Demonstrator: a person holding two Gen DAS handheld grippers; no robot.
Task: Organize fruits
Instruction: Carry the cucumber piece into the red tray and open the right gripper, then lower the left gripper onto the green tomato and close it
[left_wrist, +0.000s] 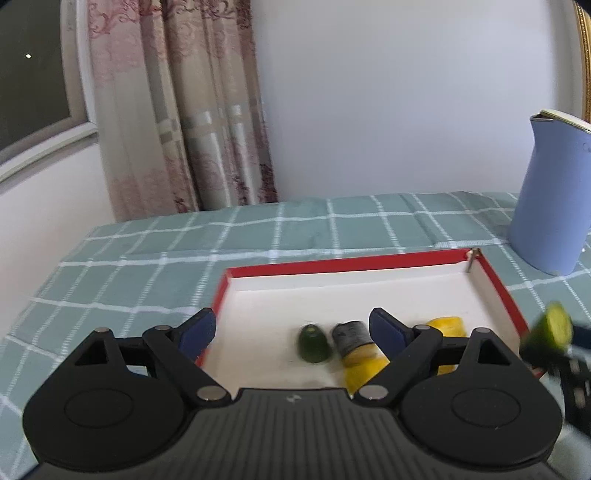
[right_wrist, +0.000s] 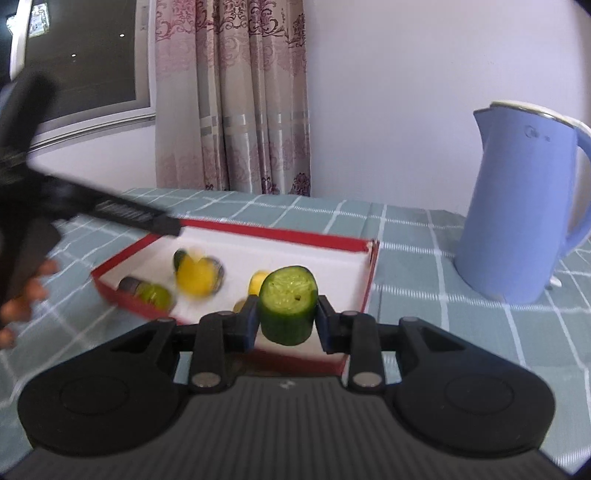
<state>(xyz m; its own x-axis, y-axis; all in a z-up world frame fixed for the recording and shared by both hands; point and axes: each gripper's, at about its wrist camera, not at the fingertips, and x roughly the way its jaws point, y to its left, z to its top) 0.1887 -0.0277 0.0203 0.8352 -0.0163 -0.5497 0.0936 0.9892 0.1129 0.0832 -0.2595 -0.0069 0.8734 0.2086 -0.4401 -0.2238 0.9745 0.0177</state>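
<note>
A: 2 grippers are in play. The left gripper (left_wrist: 291, 330) hangs above the near-left part of the shallow red-rimmed cardboard tray with a white floor (left_wrist: 406, 258), its blue-padded fingers (left_wrist: 386, 330) spread wide with nothing between them.

B: And the other one?

A: The right gripper (right_wrist: 286, 319) stands narrow, its blue pads pressed against both sides of a stubby cut cucumber chunk with dark green skin and a pale seeded face (right_wrist: 288, 304). The chunk is upright and clear of the tray floor, above the tray's near rim.

B: Where is the rest of the fruit?

A: Inside the tray. In the left wrist view, a small dark green rounded piece (left_wrist: 314, 343) lies on the white floor just beside a yellow piece with a grey end (left_wrist: 354, 347), and another yellow piece (left_wrist: 445, 325) shows partly behind the right finger. All 3 are blurred, so their exact kind is hard to tell.

B: What stands around the tray?

A: The tray rests on a green tablecloth checked with white lines (left_wrist: 184, 240). A tall blue electric kettle with a pale rim (right_wrist: 524, 206) stands on the cloth to the tray's right, apart from it. A patterned pink curtain (right_wrist: 232, 92) hangs behind, beside a dark window (right_wrist: 85, 55). Fingertips of the person's hand (right_wrist: 26, 295) show at the left edge of the right wrist view
</note>
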